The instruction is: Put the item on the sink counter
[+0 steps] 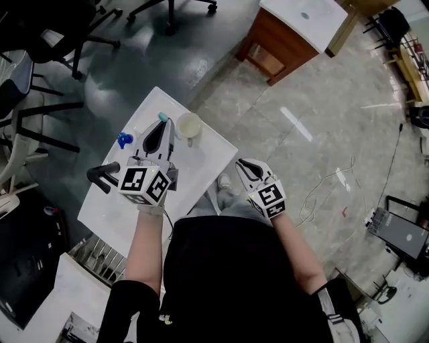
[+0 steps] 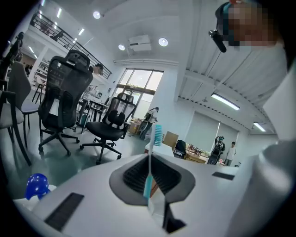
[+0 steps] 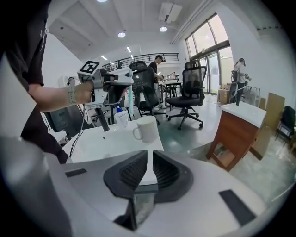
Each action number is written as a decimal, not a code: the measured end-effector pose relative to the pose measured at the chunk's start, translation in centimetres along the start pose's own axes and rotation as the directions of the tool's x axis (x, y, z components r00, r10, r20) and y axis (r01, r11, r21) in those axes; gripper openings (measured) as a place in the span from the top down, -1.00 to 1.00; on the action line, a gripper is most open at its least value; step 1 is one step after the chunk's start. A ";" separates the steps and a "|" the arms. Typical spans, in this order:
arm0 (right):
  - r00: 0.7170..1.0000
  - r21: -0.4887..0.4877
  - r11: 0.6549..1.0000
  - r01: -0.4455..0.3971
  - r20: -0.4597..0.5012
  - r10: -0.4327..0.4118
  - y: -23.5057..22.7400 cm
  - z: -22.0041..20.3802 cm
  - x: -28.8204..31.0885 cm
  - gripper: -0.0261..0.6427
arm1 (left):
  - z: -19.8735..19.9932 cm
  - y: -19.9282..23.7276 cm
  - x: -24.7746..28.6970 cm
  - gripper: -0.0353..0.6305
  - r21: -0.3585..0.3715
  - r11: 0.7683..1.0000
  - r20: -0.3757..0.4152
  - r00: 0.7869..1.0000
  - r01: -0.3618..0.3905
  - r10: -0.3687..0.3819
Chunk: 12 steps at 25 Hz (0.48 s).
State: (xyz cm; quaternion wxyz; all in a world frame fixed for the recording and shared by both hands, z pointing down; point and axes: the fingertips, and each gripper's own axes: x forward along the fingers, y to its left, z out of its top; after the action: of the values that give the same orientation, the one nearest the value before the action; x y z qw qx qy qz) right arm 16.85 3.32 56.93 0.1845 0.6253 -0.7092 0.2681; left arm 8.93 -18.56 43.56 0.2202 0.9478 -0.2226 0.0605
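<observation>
Left gripper (image 1: 163, 124) is raised over the white table (image 1: 204, 171), its jaws pinching the handle of a toothbrush (image 2: 149, 172). In the left gripper view the brush stands upright in the jaws, its teal bristle head rising above the jaw tips and the handle running down between the ribbed pads. From the head view only the teal tip shows, at the far end of the gripper.

Just to the right of that tip, a white mug (image 1: 189, 126) stands on the far part of the table. A bottle with a blue cap (image 1: 125, 139) sits to the left of the gripper, and a black stand (image 1: 100, 176) sits near the table's left edge.

Right gripper (image 1: 242, 163) is held off the table's right edge, over the grey floor. Its jaws are drawn almost together, with only a thin slit between the pads and nothing in it.

The sink counter (image 1: 301, 20), a brown wooden cabinet with a white top, stands far off to the right, well apart from the table and from both grippers. Its top has a small dark spot near the middle.

Black office chairs (image 2: 64, 92) stand on the floor beyond the table on the left. People are in the room's far background.
</observation>
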 end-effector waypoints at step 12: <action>0.992 0.050 0.993 0.109 -0.066 -0.105 -0.3 -2.6 -2.7 0.77 | -4.9 1.9 3.7 0.80 -0.047 0.999 -0.085 0.996 0.018 -0.022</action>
State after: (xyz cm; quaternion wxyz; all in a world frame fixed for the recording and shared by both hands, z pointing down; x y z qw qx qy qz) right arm 17.37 7.02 57.42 0.2040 0.6585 -0.6610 0.2964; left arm 11.30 -19.35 49.45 0.2520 0.9411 -0.2049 0.0936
